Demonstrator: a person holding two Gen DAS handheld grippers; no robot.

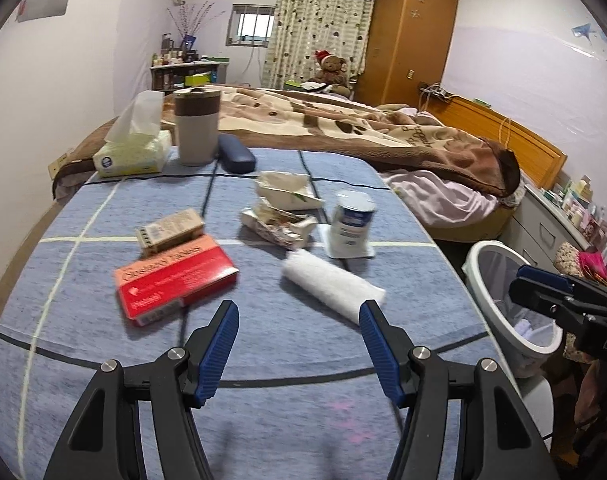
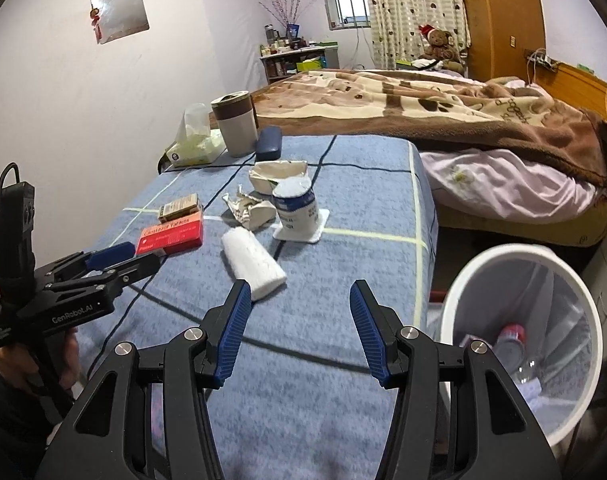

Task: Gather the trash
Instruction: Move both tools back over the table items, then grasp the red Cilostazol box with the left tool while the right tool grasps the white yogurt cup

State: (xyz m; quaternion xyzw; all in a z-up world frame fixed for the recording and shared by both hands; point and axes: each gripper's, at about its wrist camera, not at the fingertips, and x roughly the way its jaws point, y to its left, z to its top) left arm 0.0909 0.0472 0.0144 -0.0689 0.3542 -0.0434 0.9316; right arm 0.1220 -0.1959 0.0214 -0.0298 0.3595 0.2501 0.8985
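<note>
Worktop [image 1: 103, 360] under a blue checked cloth fills both views, with a bed [image 1: 383, 128] behind it and one white waste bin [image 2: 455, 304] standing on the floor just off its right edge; the bin already holds a clear bottle with a red cap [image 2: 513, 340] and some paper. Trash left on the cloth reads as four pieces: one white roll of soft wadding [image 1: 331, 286] lying on its side nearest the tools, one white-and-blue cup [image 1: 351, 226] standing on a small white square, and two crumpled paper wrappers [image 1: 277, 226] touching each other behind it. I judge all four light; the roll should squash, so a grip across its middle suits it, the cup is thin-walled and likely to buckle unless pinched gently at the side, and the wrappers can be taken by any raised fold. Two cartons, one red tablet box [image 1: 175, 280] with a smaller tan box [image 1: 169, 230] resting against it, sit to the left, and whether they count as trash I cannot tell. At the back stand one tissue pack [image 1: 131, 156], one lidded tumbler [image 1: 195, 128] and one dark glasses case [image 1: 235, 156]. The left tool [image 1: 299, 316] hangs over the cloth with jaws wide apart and nothing between them; the right tool [image 2: 299, 292] is likewise empty, jaws parted, near the roll.
</note>
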